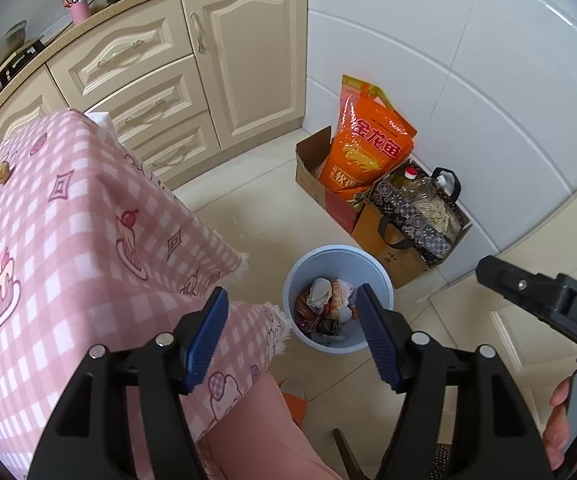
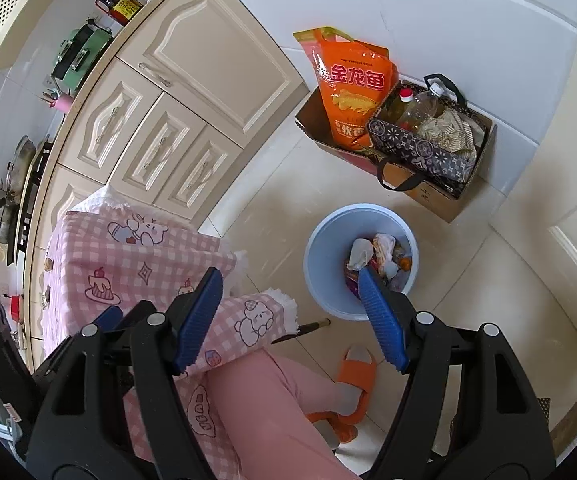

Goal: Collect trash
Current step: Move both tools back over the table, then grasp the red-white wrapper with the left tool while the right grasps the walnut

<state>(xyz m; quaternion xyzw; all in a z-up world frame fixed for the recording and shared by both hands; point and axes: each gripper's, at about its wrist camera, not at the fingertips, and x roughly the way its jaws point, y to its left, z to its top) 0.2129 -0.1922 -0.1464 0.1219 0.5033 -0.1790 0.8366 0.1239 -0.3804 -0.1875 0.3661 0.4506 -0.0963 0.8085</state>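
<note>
A light blue trash bin (image 1: 300, 272) stands on the tiled floor beside the table, with crumpled wrappers and paper (image 1: 326, 300) inside; it also shows in the right wrist view (image 2: 324, 240), with the trash (image 2: 380, 252) in it. My left gripper (image 1: 290, 308) is open and empty, held high above the bin and the table corner. My right gripper (image 2: 288, 284) is open and empty, also high above the bin; its body shows in the left wrist view (image 1: 544, 300). A small scrap (image 1: 1, 172) lies on the pink checked tablecloth (image 1: 68, 216).
Cream kitchen cabinets (image 1: 192, 72) run behind the table. A cardboard box with an orange rice bag (image 1: 368, 148) and a patterned bag with oil bottles (image 1: 420, 212) stand against the white tiled wall. The person's pink trousers and orange slipper (image 2: 354, 368) are below.
</note>
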